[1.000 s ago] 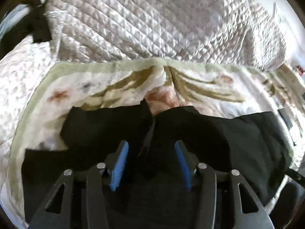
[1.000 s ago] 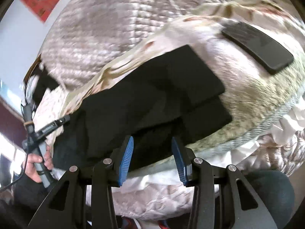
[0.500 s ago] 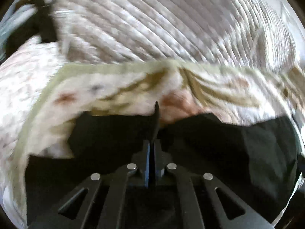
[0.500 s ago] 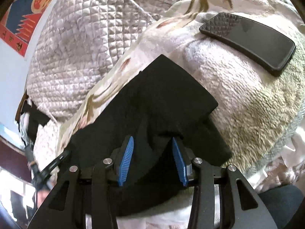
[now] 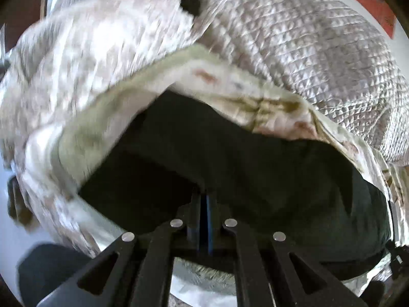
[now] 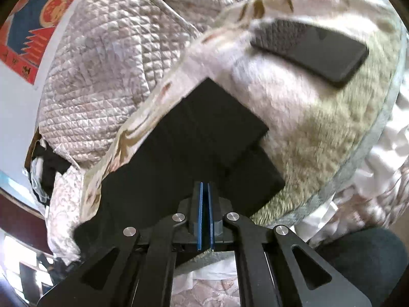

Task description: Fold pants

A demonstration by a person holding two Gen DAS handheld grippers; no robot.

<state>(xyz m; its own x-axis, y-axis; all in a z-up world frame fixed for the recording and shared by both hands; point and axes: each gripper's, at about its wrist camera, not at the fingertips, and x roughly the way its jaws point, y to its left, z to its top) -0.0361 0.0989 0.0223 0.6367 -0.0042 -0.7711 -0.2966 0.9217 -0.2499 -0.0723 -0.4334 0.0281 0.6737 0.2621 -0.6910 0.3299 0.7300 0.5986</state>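
We see the black soft fabric pants (image 5: pixel 255 179) lying across the lower middle of the left wrist view, on a fluffy cream blanket with a green border and flower print (image 5: pixel 209 76). Our left gripper (image 5: pixel 204 204) is at the lower centre, its blue pads pressed together on the near edge of the pants. In the right wrist view the pants (image 6: pixel 204 133) reach from the centre to the lower left. Our right gripper (image 6: pixel 204 197) is also clamped on their edge. A flat black phone-like object (image 6: pixel 311 51) lies at the upper right, well apart from the pants. A quilted pale bedcover (image 6: pixel 107 64) fills the upper left.
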